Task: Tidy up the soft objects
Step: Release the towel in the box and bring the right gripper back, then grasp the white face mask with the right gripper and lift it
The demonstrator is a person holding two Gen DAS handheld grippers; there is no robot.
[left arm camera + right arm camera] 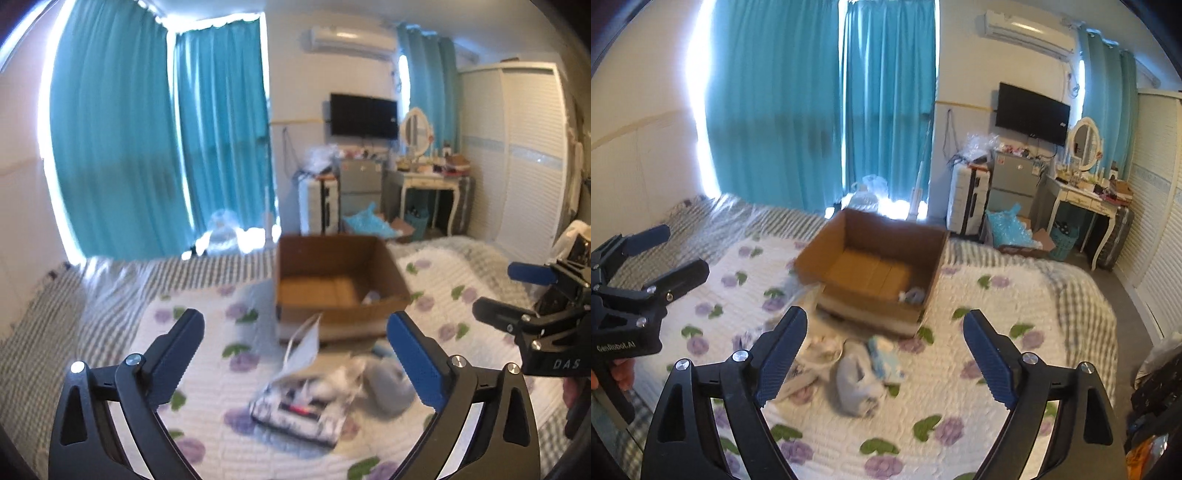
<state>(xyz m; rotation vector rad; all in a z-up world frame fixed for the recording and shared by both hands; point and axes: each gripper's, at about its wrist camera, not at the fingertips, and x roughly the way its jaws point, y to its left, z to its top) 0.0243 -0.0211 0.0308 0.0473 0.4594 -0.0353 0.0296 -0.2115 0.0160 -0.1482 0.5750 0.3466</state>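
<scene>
An open cardboard box (pixel 332 280) (pixel 875 269) stands on the bed, with a small pale item (pixel 913 295) in its near right corner. In front of it lies a loose pile of soft things: a patterned black-and-white pouch (pixel 299 410), a grey soft item (pixel 855 384) (pixel 388 384) and a light blue-white piece (pixel 884 356). My left gripper (pixel 295 354) is open and empty above the pile. My right gripper (pixel 886 354) is open and empty above the pile too. Each gripper shows at the edge of the other's view (pixel 517 291) (pixel 665 254).
The bed has a white quilt with purple flowers (pixel 997 369) and a grey striped blanket (pixel 44 325). Teal curtains (pixel 798 110) hang behind. A fridge (pixel 1012 177), a suitcase, a dressing table (pixel 1086 199) and a white wardrobe (pixel 524 155) stand beyond the bed.
</scene>
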